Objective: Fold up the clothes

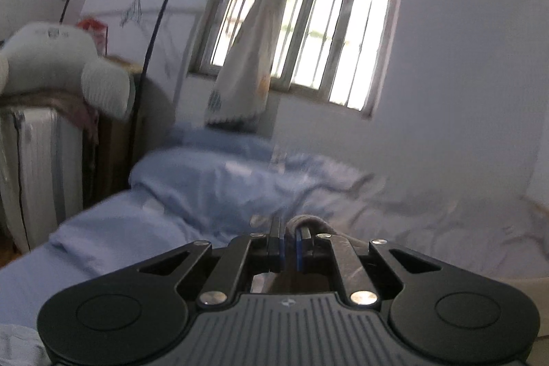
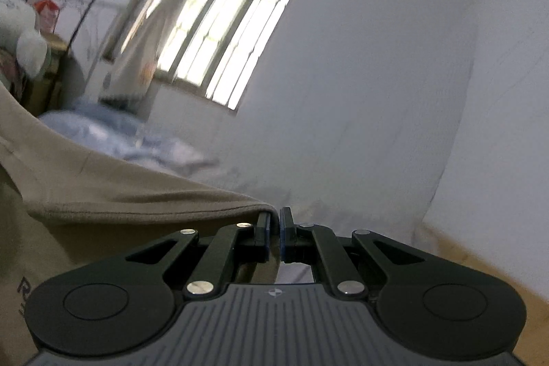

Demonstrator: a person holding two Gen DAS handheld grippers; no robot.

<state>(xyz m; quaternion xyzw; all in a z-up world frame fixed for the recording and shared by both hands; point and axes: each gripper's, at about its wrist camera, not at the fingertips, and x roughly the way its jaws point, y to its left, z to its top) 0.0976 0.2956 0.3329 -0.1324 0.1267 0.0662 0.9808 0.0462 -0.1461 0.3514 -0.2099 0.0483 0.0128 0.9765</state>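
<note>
The left tool [image 1: 290, 234] points nearly level, jaws closed on a fold of beige cloth [image 1: 305, 220]. The right tool [image 2: 273, 222] also points nearly level, jaws pinched on the cloth's hem.

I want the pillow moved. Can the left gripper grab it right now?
Probably not yet. The left gripper is already shut on a bit of the beige shirt, so it has no free grip, and the blue pillow lies farther up the bed.
</note>
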